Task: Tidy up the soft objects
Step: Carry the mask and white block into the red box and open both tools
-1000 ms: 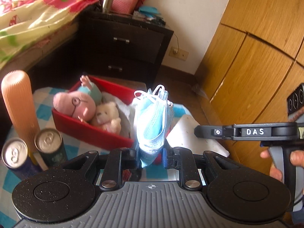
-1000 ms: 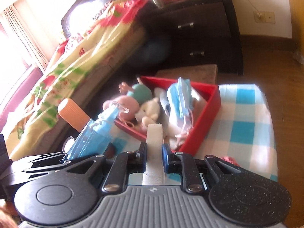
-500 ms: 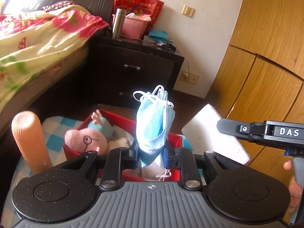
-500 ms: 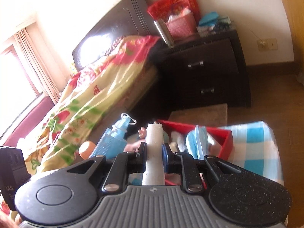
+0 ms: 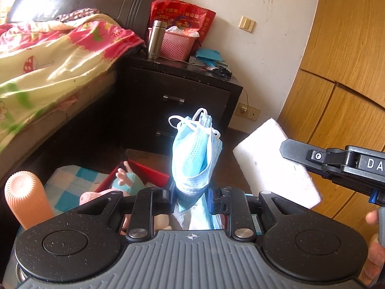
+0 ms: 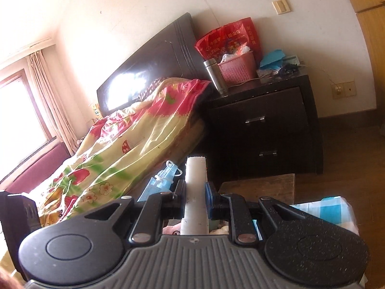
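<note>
A: Two grippers were logged, each with its fingers clamped on one item. Entries ran left to right, starting in the left wrist view?

B: Yes. Far left: one ribbed peach-coloured cylinder (image 5: 26,202), upright on the blue-checked cloth (image 5: 69,183). Next: one red box (image 5: 149,172) on that cloth, holding a pink plush pig (image 5: 96,196); most of the box was hidden behind the gripper body.

A: Centre?

B: The left gripper (image 5: 191,196), fingers pinched on the lower end of a bundle of blue face masks (image 5: 196,154). The bundle stood upright, ear loops at the top, raised above the box.

A: Right side?

B: One white foam block (image 5: 272,163), gripped at its edge by the right gripper (image 5: 296,154), just right of the masks and not touching them.

A: And the right wrist view?

B: Left: flowered quilt (image 6: 134,139) on the bed. Centre: the foam block (image 6: 195,192) seen edge-on between the closed fingers, the masks (image 6: 163,178) just to its left. Right: dark nightstand (image 6: 264,125) carrying a steel flask (image 6: 215,75) and a pink basket (image 6: 238,68).
</note>
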Available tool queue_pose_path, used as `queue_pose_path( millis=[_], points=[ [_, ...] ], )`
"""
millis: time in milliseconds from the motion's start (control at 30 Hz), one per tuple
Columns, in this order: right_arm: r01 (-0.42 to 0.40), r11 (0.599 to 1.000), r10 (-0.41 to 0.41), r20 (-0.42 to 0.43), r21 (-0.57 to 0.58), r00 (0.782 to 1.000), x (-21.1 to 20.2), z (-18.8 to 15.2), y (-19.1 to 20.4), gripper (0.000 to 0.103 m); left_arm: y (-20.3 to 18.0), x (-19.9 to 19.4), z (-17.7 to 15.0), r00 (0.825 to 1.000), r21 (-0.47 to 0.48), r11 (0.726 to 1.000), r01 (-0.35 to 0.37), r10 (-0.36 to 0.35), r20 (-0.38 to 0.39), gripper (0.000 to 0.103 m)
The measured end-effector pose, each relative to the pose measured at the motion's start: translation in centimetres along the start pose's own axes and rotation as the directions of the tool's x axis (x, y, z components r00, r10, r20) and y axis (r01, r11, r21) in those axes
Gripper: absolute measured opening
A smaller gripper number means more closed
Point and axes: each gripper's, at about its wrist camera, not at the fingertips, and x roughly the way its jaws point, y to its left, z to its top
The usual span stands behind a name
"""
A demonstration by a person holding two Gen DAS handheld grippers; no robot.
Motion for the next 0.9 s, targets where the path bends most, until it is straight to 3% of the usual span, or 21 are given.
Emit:
queue_pose_path(
  millis=[300,600,767,900],
  points=[
    [0.033,0.999,-0.033,-0.005,0.038,0.999,4.3,-0.6,-2.6,0.0,0.7,4.4,0.0,0.997,0.017,0.998,-0.063,0.064,-0.035,0.025],
    [0.081,0.995,-0.075,-0.097,0.06,0.993,9.7,-3.4,-5.5,0.0,1.6,8.2,-1.0,0.989,0.039,0.993,-0.111,0.114,-0.097,0.029],
    [0.095,0.994,-0.089,-0.13,0.047,0.988,11.0,-4.4,-5.8,0.0,1.7,8.9,-1.6,0.983,0.063,0.989,-0.137,0.143,-0.113,0.047],
    [0.104,0.993,-0.096,-0.141,0.051,0.985,11.0,-4.5,-6.0,0.008,1.5,8.5,-1.8,0.982,0.066,0.988,-0.14,0.148,-0.121,0.054]
  ],
)
